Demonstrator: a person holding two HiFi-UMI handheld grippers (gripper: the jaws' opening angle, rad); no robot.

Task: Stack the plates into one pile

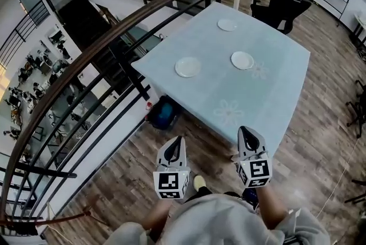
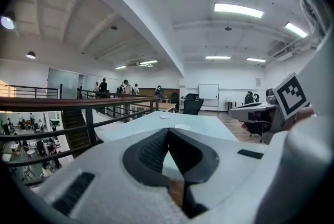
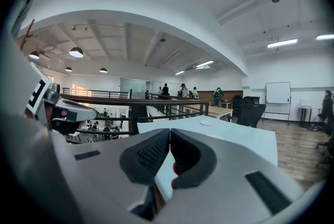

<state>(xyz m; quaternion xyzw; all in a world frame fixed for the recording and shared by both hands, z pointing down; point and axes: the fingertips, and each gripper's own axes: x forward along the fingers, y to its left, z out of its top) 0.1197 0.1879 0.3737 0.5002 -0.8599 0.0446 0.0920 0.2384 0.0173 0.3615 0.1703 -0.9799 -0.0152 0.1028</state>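
Nothing is stacked yet: three plates lie apart on the pale counter [image 1: 269,89]. One is to the left [image 1: 188,67], one to the right [image 1: 242,60], and one at the far side [image 1: 227,24]. The person stands off the near corner, beside the railing [image 1: 114,38]. Both tools are held short of the counter's edge and point roughly level toward it.

The left gripper [image 1: 174,145] has its jaws closed tip to tip with nothing between them. The right gripper [image 1: 247,136] is the same, shut and empty.

I'd say this is the approach, before any pickup. The next move calls for stepping in and opening one pair of jaws. Its tips would need to come low to a plate's rim, since these plates are flat and thin. That plate would then be carried onto another.
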